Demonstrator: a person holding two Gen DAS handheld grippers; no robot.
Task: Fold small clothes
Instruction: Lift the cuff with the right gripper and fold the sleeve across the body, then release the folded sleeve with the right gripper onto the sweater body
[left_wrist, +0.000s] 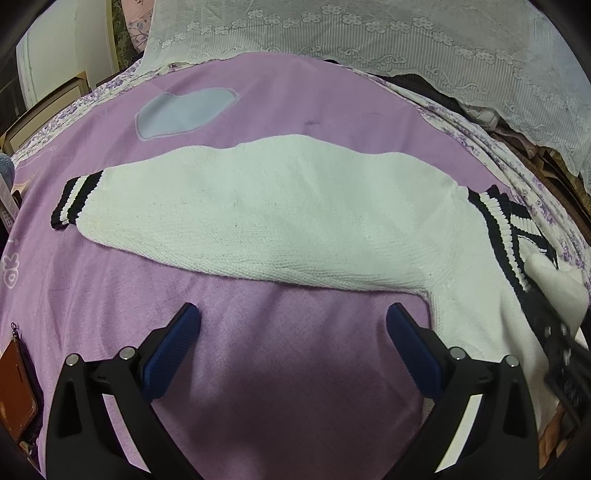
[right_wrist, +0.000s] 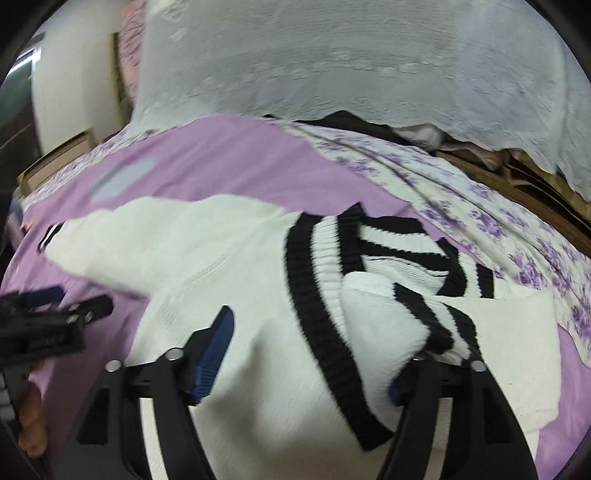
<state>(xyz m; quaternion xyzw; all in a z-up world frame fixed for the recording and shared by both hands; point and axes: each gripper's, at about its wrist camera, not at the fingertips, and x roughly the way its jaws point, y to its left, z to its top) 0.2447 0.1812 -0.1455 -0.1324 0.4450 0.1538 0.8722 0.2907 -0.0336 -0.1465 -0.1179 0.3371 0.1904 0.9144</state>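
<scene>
Purple bedspread (left_wrist: 258, 92) carried a white knit sweater (left_wrist: 258, 214) with black-striped cuffs, one sleeve outstretched. Left gripper (left_wrist: 293, 317) and right gripper (right_wrist: 314, 347) jaws gaped, gripping nothing.

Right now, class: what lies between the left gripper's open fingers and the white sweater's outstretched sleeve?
Only bare purple blanket. The left wrist view shows the left gripper open over it, just short of the sleeve, with nothing between.

Bare blanket (left_wrist: 258, 369) nr left jaws; sweater (left_wrist: 277, 214) blocks beyond.
</scene>
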